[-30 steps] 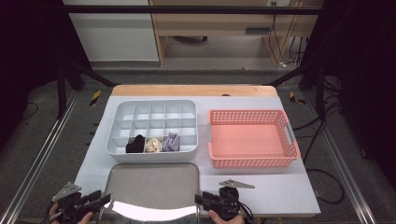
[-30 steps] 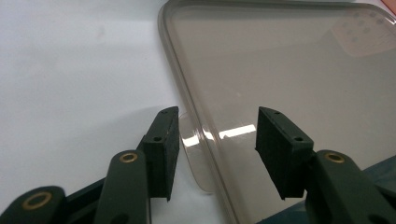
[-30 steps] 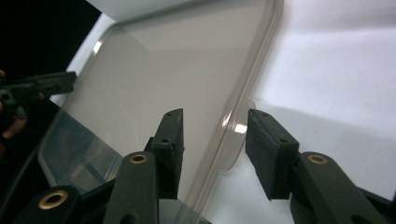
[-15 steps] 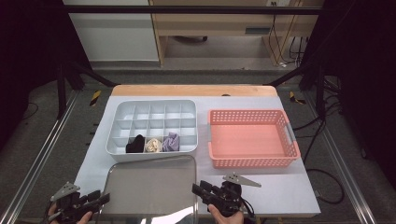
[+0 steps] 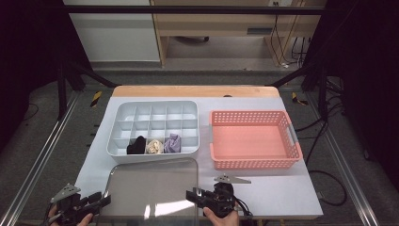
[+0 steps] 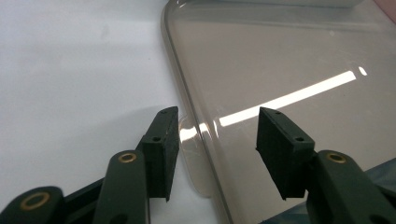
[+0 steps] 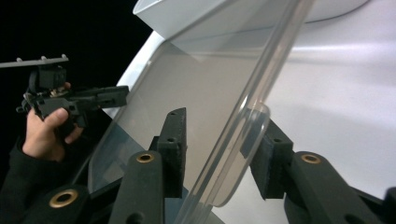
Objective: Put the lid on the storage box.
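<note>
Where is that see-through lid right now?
In the high view the clear lid lies at the table's near edge, just in front of the white divided box, between the two tools.

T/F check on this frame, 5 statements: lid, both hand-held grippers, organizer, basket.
1. The clear lid lies on the table in front of the white organizer. True.
2. The pink basket holds socks. False: it is empty; three rolled items sit in the organizer's front row.
3. The right hand-held gripper has the lid's rim between its jaws. True: the jaws have just been closing, but a gap remains at one pad.
4. The left hand-held gripper is clamped shut on the lid. False: its jaws stand open astride the lid's edge.
5. The lid is already seated on the organizer. False: the organizer is uncovered.
</note>
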Motion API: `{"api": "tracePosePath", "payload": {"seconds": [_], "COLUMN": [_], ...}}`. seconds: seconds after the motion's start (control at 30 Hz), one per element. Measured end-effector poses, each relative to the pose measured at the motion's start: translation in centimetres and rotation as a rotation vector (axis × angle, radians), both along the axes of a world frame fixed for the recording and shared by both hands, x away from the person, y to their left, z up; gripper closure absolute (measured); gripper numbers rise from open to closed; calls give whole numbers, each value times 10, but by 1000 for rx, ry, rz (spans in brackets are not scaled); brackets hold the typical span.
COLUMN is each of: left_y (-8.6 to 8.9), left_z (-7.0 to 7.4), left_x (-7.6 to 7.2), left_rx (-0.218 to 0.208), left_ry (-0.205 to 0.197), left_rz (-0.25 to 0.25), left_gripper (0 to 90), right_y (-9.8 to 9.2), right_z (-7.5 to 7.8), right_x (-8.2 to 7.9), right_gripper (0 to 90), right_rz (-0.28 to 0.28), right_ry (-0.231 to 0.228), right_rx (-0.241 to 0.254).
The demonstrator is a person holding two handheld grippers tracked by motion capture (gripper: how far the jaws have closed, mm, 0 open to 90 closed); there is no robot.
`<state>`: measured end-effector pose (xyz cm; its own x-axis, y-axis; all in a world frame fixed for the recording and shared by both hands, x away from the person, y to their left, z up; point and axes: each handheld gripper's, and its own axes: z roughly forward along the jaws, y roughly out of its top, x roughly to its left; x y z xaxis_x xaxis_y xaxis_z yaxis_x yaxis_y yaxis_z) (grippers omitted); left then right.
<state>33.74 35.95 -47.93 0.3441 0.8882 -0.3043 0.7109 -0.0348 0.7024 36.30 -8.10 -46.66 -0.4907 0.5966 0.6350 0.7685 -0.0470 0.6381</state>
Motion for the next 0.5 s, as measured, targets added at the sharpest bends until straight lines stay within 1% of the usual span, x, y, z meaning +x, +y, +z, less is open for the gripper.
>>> {"api": "tracePosePath", "payload": {"seconds": [0.07, 0.1, 0.13, 0.33, 0.37, 0.43, 0.5], "left_y": [1, 1, 2, 3, 3, 3, 3], "left_z": [0, 0, 0, -1, -1, -1, -1], "left_x": [0, 0, 1, 1, 1, 2, 2], "left_rx": [-12, -17, -31, -40, -43, -55, -66], "left_ry": [2, 2, 3, 5, 6, 7, 9], "left_rz": [-3, -3, -6, -15, -19, -36, -60], "left_gripper": [466, 455, 444, 438, 435, 432, 426], "right_y": [-1, -2, -3, -4, -4, -4, -4], "right_z": [-1, -3, -4, -5, -5, -6, -7], "right_x": [1, 2, 2, 4, 4, 5, 5], "right_gripper": [628, 631, 635, 638, 638, 638, 641], "right_rz": [10, 16, 23, 37, 37, 43, 47], "right_ry": [12, 5, 6, 9, 16, 4, 2], "right_rx": [-18, -33, -48, -67, -73, -92, -112]}}
